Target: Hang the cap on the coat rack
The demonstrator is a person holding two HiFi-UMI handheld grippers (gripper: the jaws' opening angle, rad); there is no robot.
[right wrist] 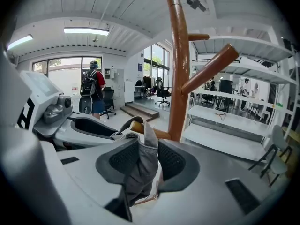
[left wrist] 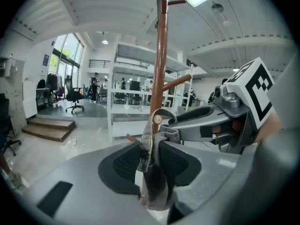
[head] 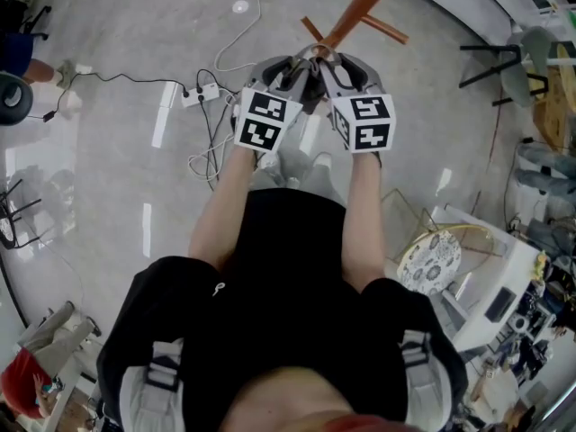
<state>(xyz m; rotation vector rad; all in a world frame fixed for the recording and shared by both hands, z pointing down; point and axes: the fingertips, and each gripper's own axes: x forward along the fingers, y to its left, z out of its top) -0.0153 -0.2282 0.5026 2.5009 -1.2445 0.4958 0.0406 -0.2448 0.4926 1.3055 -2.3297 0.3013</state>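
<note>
The grey cap hangs bunched between the pads of my left gripper, which is shut on its fabric beside the metal strap buckle. My right gripper is shut on another fold of the cap. The cap's back strap loops over the tip of a low wooden peg of the coat rack. In the head view both grippers, left and right, are side by side right at the brown rack pole, and the cap is mostly hidden between them.
Other pegs stick out higher on the pole. A power strip with cables lies on the floor to the left of the rack. Chairs stand at the right, and a white shelf unit behind. A person with a backpack stands far off.
</note>
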